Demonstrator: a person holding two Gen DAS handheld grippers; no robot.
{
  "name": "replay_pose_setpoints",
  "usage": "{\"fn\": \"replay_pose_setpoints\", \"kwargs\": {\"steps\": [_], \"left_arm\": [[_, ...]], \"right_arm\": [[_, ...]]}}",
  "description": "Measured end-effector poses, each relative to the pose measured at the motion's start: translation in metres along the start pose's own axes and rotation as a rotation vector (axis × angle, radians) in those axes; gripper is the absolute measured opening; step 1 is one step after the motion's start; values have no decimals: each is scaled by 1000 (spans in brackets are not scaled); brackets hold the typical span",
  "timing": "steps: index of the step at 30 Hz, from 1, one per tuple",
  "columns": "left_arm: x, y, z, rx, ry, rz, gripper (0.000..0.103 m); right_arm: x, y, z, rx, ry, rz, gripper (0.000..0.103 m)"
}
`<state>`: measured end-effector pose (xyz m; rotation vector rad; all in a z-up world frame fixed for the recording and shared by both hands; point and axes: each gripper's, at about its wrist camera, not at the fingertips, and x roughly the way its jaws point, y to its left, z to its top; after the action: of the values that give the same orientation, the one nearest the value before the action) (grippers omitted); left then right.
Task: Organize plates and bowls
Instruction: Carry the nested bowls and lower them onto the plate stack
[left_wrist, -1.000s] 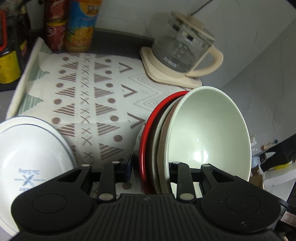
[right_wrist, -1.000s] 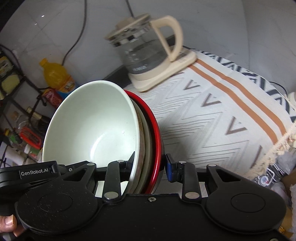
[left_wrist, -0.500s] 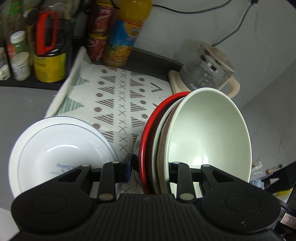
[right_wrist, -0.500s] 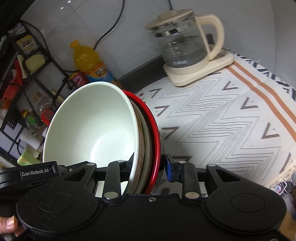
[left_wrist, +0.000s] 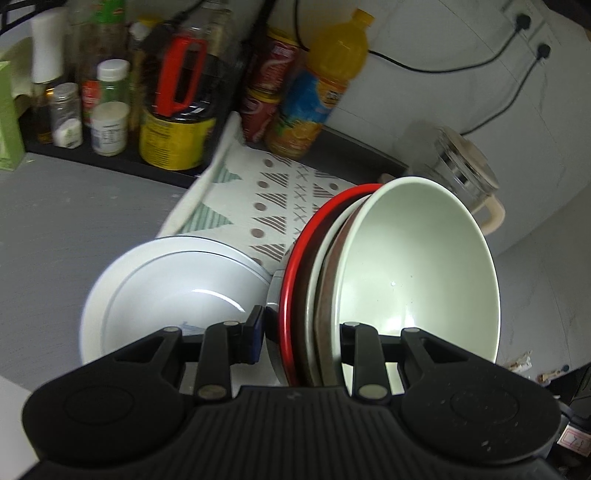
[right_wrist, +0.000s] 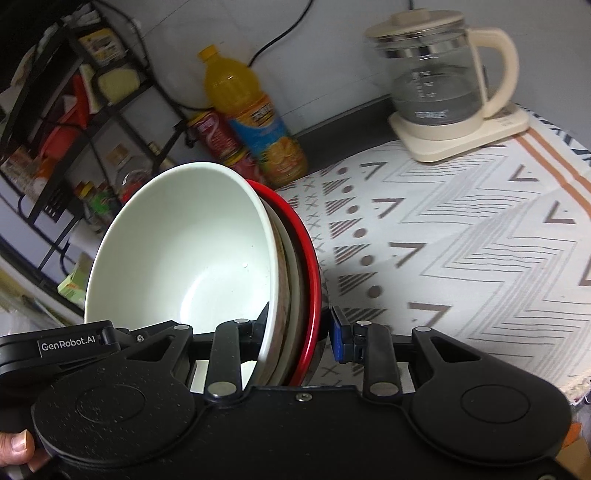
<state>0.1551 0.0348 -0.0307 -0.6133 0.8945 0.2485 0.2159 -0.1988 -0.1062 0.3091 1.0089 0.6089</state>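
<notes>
Above the patterned surface (right_wrist: 461, 240), both the left gripper (left_wrist: 299, 336) and the right gripper (right_wrist: 295, 328) have jaws clamped on the stack of bowls (left_wrist: 406, 280), which could slip out sideways if the two hands drift apart.

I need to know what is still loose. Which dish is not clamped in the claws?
The white bowl with the thin dark rim line. It sits alone on the counter, while the pale green bowl and red-rimmed dish are gripped together on edge.
</notes>
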Motion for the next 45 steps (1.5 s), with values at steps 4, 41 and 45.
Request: {"fn": "replay_pose_setpoints", "kwargs": {"steps": [4,41,45], "left_arm": [[-10,15,0,-32,-20,23,28],[11,100,-10,-189,99,145,28],[14,103,-11,-177,120,134,28]], "right_arm": [[7,13,-3,-32,26,18,29],[85,44,-26,-57,285,15,29],[86,46,-27,-81,291,10,29]]}}
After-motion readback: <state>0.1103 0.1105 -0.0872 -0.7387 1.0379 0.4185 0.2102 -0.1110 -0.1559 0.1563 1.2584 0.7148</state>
